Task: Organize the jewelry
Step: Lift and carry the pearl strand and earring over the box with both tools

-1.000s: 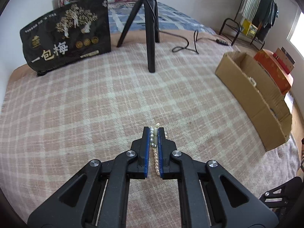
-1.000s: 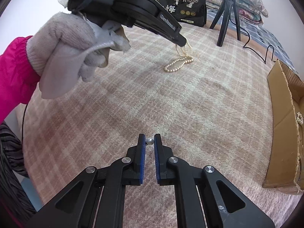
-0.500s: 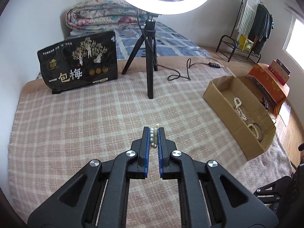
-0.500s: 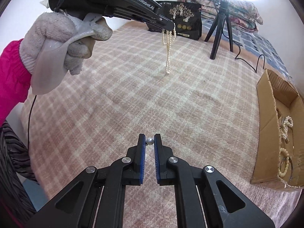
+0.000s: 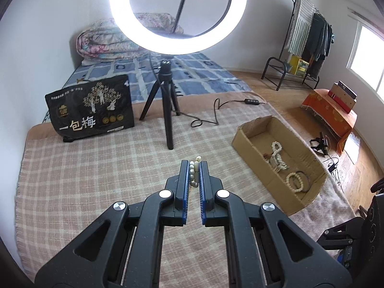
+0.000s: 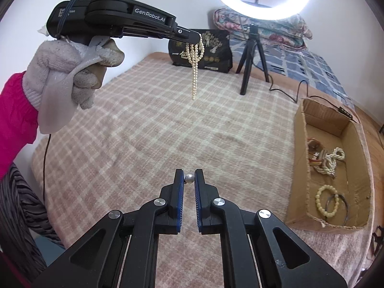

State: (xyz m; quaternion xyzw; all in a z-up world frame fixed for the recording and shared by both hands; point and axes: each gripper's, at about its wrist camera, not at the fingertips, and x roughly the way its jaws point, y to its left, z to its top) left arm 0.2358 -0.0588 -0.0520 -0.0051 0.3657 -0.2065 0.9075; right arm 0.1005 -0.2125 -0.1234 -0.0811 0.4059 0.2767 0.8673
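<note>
My left gripper (image 5: pixel 194 164) is shut on a white pearl necklace (image 5: pixel 194 174). In the right wrist view that necklace (image 6: pixel 195 69) hangs from the left gripper (image 6: pixel 199 39), high above the checked blanket (image 6: pixel 168 124). My right gripper (image 6: pixel 189 175) is shut on a single pearl earring (image 6: pixel 189 178), low over the blanket. A cardboard box (image 6: pixel 301 168) lies at the right with pearl strands (image 6: pixel 332 159) and bracelets (image 6: pixel 328 200) inside; it also shows in the left wrist view (image 5: pixel 254 151).
A ring light on a black tripod (image 5: pixel 168 100) stands at the back of the blanket, its cable (image 5: pixel 211 115) trailing right. A black printed bag (image 5: pixel 91 108) leans at the back left. A folded quilt (image 5: pixel 108 40) lies behind. A clothes rack (image 5: pixel 304 48) stands far right.
My left gripper has lifted the pearl necklace off the blanket and raised it high; the strand now hangs free. My right gripper has kept its hold on the pearl earring and barely moved.
</note>
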